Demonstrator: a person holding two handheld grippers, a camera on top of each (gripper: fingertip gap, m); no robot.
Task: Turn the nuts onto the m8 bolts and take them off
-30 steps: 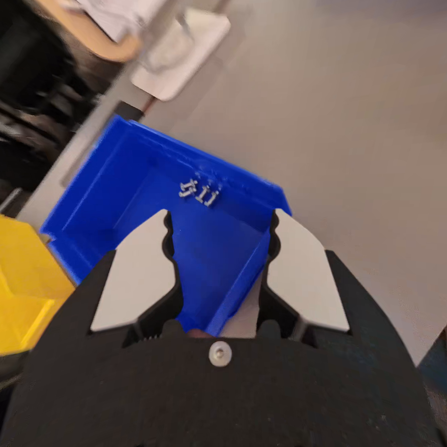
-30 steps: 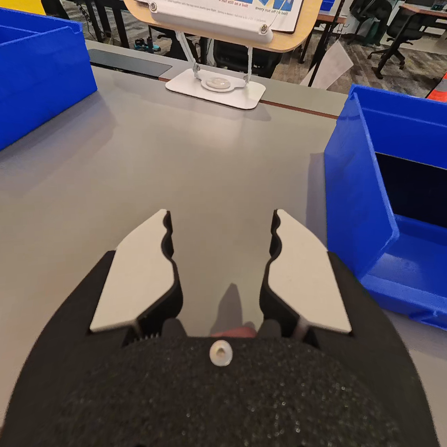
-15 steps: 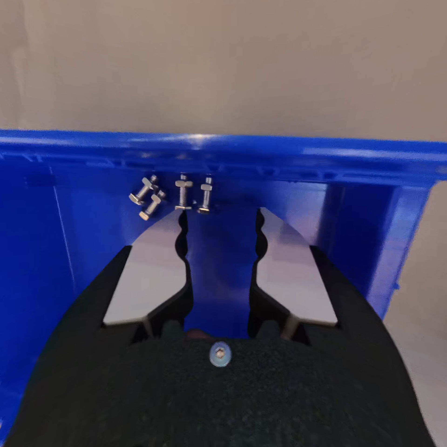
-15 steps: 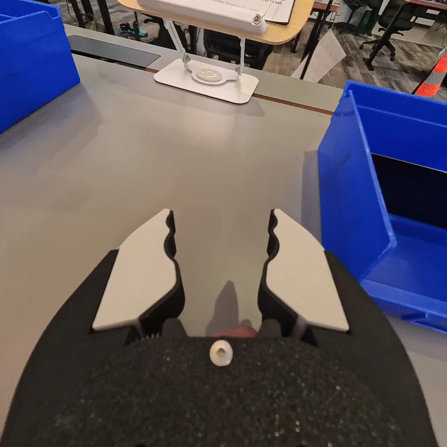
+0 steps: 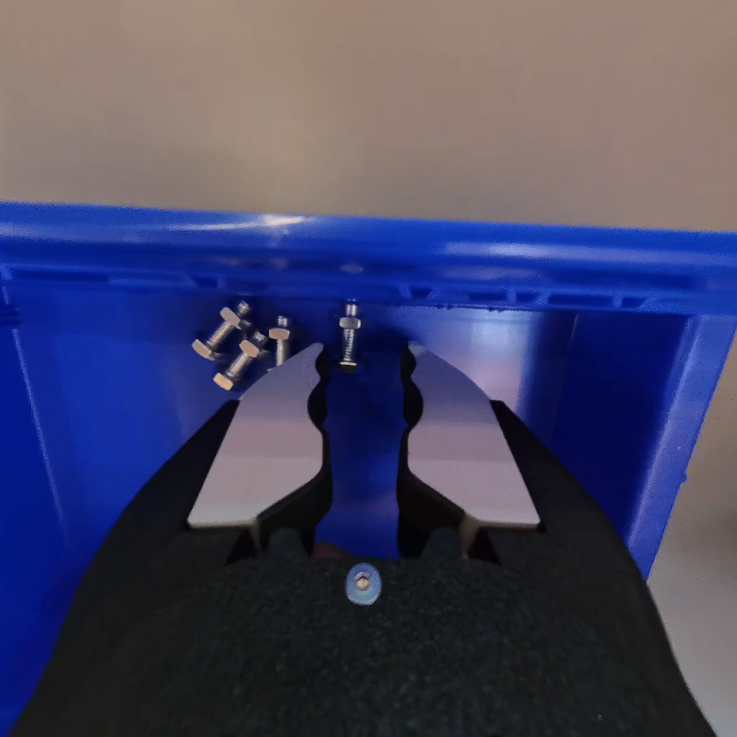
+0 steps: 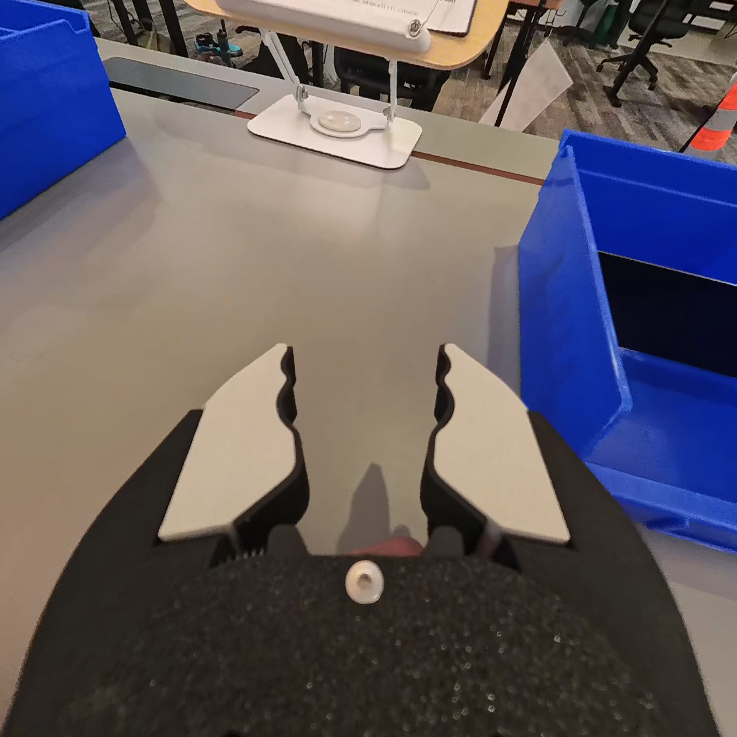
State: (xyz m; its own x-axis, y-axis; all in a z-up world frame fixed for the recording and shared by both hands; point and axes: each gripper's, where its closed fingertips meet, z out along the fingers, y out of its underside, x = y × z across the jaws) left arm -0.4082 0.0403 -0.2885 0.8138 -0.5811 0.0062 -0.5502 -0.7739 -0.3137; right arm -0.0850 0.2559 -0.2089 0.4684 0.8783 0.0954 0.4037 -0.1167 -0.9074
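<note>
Several silver bolts with nuts on them lie at the far wall inside a blue bin [image 5: 359, 243]. One bolt [image 5: 347, 343] lies apart from the others, just beyond the tips of my left gripper [image 5: 363, 351], near its left finger. Three more bolts [image 5: 235, 351] lie in a cluster to the left, one partly hidden behind the left finger. The left gripper is open, partly narrowed, and empty, reaching down into the bin. My right gripper [image 6: 365, 351] is open and empty, above the grey table [image 6: 279, 259].
In the right wrist view a second blue bin [image 6: 574, 359] stands close on the right, another blue bin [image 6: 52, 111] at the far left. A white stand base [image 6: 335, 131] holding a board sits at the table's far edge. Chairs and desks lie beyond. Some 40 cm of space lies between my two pairs of fingers.
My left gripper swung over the bin, went down toward the bolts and narrowed its jaws; it now lines up with the single bolt. The right gripper barely shifted and narrowed slightly.
</note>
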